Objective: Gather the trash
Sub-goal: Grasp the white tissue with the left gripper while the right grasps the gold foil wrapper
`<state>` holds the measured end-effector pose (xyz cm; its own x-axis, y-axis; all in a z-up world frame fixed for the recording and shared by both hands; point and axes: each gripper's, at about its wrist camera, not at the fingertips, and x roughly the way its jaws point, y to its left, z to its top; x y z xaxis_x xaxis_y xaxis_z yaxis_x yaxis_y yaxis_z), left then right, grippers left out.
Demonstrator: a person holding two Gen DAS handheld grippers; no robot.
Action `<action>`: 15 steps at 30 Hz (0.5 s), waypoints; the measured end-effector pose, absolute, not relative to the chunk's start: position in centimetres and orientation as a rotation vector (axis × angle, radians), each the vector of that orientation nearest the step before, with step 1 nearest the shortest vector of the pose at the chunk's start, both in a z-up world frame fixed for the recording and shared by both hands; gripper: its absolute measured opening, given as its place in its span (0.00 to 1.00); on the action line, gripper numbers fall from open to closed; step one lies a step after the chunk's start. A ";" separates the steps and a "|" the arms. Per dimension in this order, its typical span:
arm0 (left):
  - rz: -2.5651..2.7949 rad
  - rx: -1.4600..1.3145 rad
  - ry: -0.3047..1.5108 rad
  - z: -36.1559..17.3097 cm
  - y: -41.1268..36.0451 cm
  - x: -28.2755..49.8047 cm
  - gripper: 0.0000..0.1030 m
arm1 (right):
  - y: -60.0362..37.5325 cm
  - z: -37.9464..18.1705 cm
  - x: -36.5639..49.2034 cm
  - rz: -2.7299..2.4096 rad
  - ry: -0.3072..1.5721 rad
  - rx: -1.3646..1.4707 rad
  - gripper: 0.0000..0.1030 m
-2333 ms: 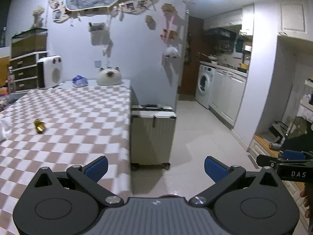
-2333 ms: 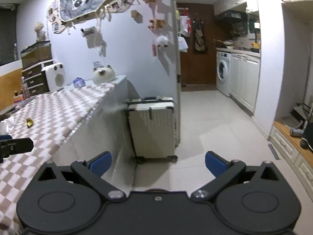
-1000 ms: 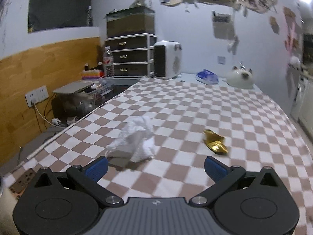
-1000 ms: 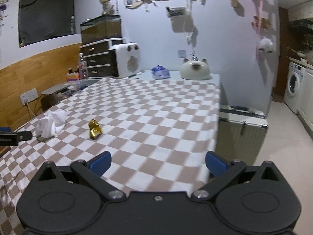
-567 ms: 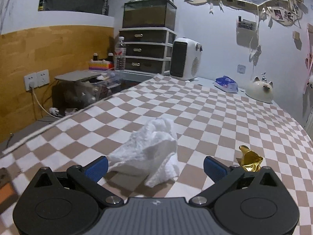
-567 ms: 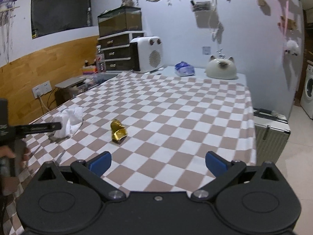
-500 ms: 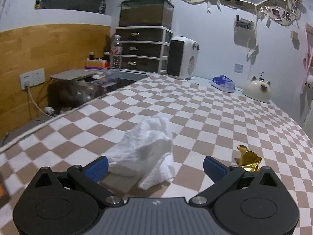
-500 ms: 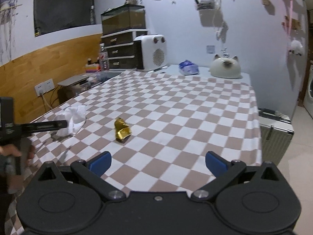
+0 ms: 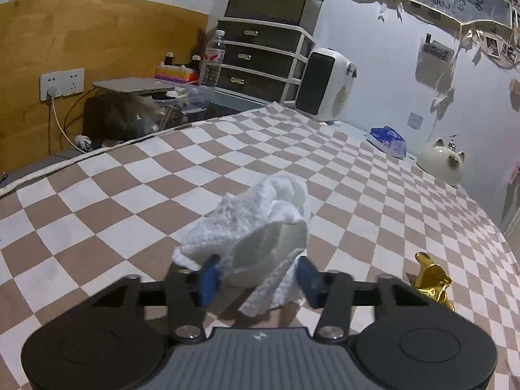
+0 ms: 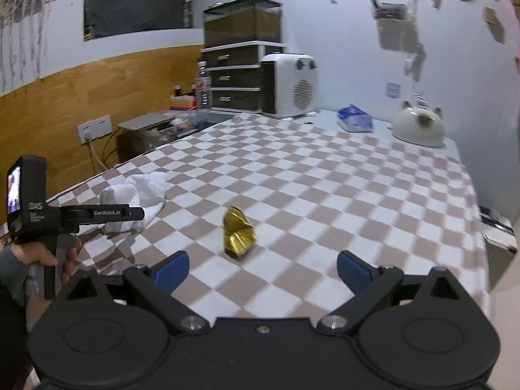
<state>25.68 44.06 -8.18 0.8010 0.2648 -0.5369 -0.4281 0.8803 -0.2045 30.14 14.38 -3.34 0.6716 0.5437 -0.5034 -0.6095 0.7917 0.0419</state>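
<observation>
My left gripper (image 9: 256,276) has come down over the tissue (image 9: 260,227) and is closing on it, while my right gripper (image 10: 261,271), barely closing, nears the gold wrapper (image 10: 239,230).

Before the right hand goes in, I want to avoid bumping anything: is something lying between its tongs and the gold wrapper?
Nothing visible does. Only bare checked tablecloth lies between the right tongs, whose jaws are closing, and the gold wrapper. The white tissue sits off left, at the left tongs.

Left gripper (image 9: 258,278) jaws closing on tissue (image 9: 260,224).
</observation>
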 end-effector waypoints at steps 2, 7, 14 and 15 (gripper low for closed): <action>0.369 -0.323 0.527 -8.2 44.1 25.7 0.28 | 15.8 -3.7 31.1 0.656 0.527 -0.150 0.91; 0.276 -0.311 0.529 -8.3 43.3 25.3 0.11 | 18.7 -5.2 33.7 0.680 0.567 -0.157 0.77; 0.119 -0.304 0.516 -8.2 41.2 24.9 0.08 | 20.7 -7.4 37.4 0.699 0.650 -0.112 0.62; 0.091 -0.305 0.518 -8.3 40.9 24.9 0.08 | 20.9 -7.6 37.8 0.701 0.661 -0.104 0.59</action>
